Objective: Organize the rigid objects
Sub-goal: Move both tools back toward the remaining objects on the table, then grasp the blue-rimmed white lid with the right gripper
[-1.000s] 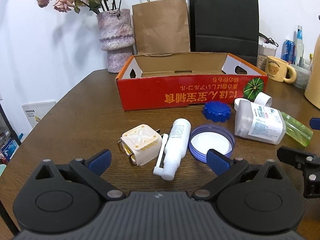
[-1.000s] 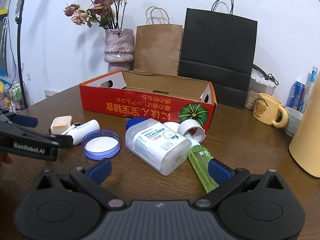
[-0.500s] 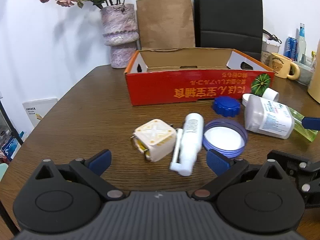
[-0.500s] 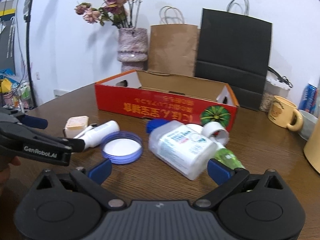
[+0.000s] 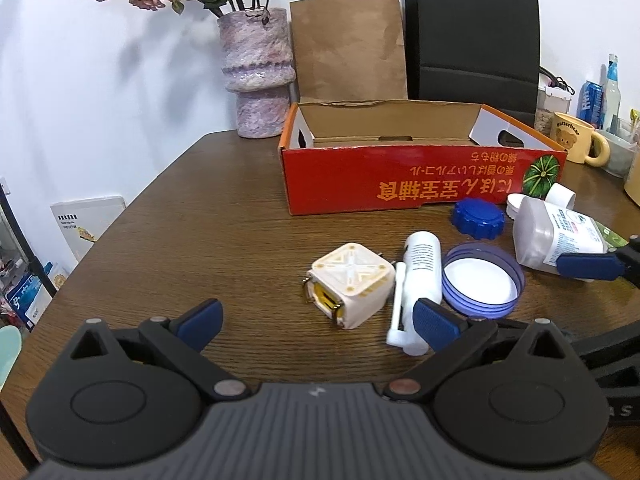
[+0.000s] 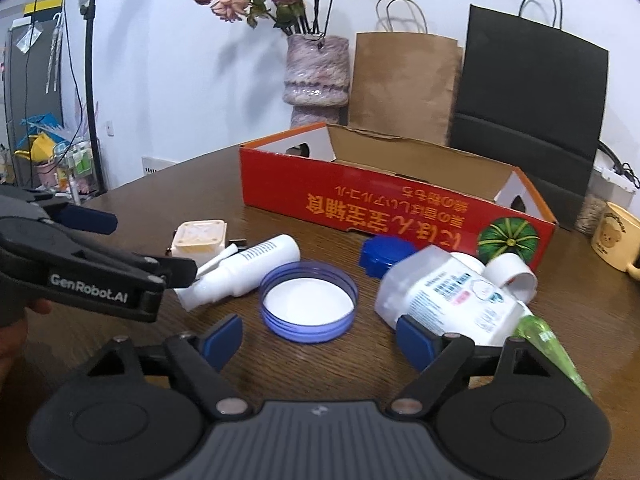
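A dark wooden table [image 5: 168, 240] is standing against a white wall, carrying a vase [image 5: 256, 72] of dried flowers, a brown paper bag [image 5: 348, 44] and a black paper bag [image 5: 472, 36]. Before the red cardboard box [image 5: 400, 184] are lying a cream cube [image 5: 350, 284], white spray bottle [image 5: 420, 276], blue-rimmed lid [image 6: 308, 300] and labelled white bottle [image 6: 452, 296]. The left gripper [image 5: 316, 322] is holding its jaws apart, empty. Compared with a second ago, both views are sitting closer, and the right gripper [image 6: 320, 336] is closing, its pads not yet pressing anything.

Two paper bags [image 5: 347, 46], two blue lids [image 5: 478, 217], one box [image 5: 400, 184].
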A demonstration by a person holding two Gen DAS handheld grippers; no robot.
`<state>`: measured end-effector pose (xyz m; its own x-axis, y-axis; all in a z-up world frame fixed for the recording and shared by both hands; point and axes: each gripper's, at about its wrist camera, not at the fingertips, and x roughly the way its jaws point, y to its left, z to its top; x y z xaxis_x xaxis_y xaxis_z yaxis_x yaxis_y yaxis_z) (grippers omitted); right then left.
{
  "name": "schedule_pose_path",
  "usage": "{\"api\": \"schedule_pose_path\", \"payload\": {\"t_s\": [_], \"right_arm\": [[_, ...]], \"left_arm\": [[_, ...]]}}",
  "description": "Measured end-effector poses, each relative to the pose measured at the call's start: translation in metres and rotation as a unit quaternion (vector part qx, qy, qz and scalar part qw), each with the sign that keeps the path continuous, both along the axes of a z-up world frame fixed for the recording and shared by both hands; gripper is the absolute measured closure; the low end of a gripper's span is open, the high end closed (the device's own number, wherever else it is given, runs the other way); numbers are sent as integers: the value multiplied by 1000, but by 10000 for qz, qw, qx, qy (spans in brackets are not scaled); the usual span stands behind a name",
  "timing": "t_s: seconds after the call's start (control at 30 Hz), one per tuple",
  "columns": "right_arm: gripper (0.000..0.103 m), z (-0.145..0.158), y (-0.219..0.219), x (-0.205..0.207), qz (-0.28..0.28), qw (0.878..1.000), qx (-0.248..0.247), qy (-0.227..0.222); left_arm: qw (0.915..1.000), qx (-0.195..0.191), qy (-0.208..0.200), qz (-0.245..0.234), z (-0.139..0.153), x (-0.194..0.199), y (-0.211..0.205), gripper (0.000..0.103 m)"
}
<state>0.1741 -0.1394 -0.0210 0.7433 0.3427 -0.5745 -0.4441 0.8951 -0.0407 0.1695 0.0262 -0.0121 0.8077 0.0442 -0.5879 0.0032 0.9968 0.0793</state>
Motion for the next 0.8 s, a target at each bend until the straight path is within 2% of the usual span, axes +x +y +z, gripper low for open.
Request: {"api": "schedule_pose_path", "payload": {"t_s": [0.07,0.5,0.57,0.6,0.8], "right_arm": [[30,-2,5,6,1,10000,-13,66],[30,-8,25,35,-164,9997,-40,177],[34,-9,27,37,-174,9996,-45,225],[37,-8,26,38,-167,9996,-9,225],[37,-7,26,32,-195,9998,-1,72]], "left_arm": [[10000,-16,-6,17,1,0,3,0],[9998,-112,6,132,1,5,19,0],[9998,-119,9,140,1,6,20,0],[9998,-125,14,144,1,6,21,0],[9997,-165,17,160,1,7,24,0]]}}
